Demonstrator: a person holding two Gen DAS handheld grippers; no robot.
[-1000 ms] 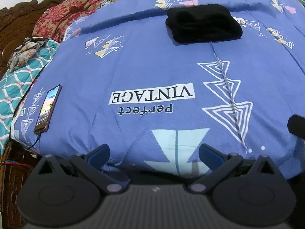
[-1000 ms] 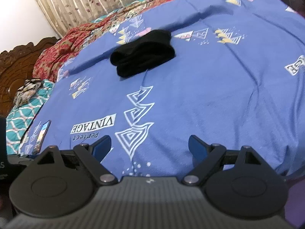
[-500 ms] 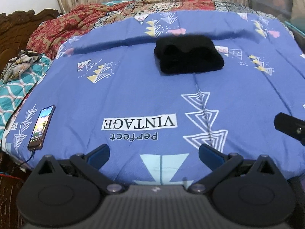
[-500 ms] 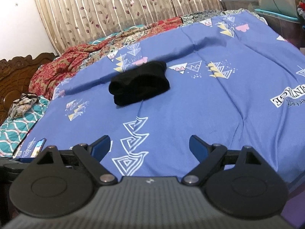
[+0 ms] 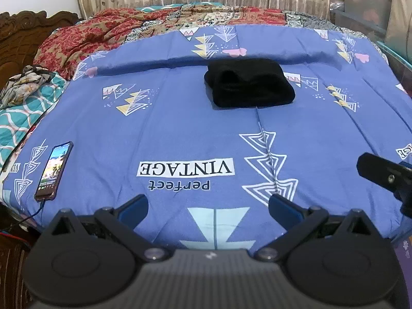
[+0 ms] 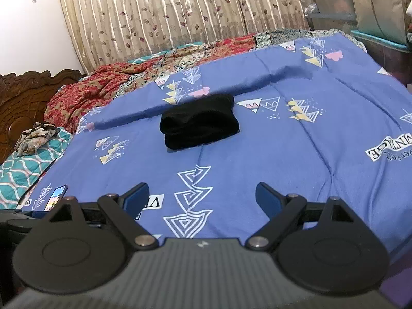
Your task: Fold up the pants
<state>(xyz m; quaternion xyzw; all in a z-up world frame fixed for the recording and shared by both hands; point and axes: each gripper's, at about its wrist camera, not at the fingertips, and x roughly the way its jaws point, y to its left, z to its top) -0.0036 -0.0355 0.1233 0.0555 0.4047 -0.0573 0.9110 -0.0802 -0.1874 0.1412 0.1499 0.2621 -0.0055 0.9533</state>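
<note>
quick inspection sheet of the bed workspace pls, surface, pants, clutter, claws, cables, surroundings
surface: blue printed bedsheet, a long ridge across its far part
job's things: black pants lie folded in a compact bundle, untouched
clutter: phone with lit screen at left edge; crumpled patterned cloth on teal quilt
grippers: left claw open, empty; right claw open, empty
cables: thin cable from phone
surroundings: curtain, carved wooden headboard, red patterned blanket

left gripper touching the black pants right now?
Apart. The left wrist view shows the left gripper open at the bed's near edge, with a wide stretch of blue bedsheet before the folded black pants.
</note>
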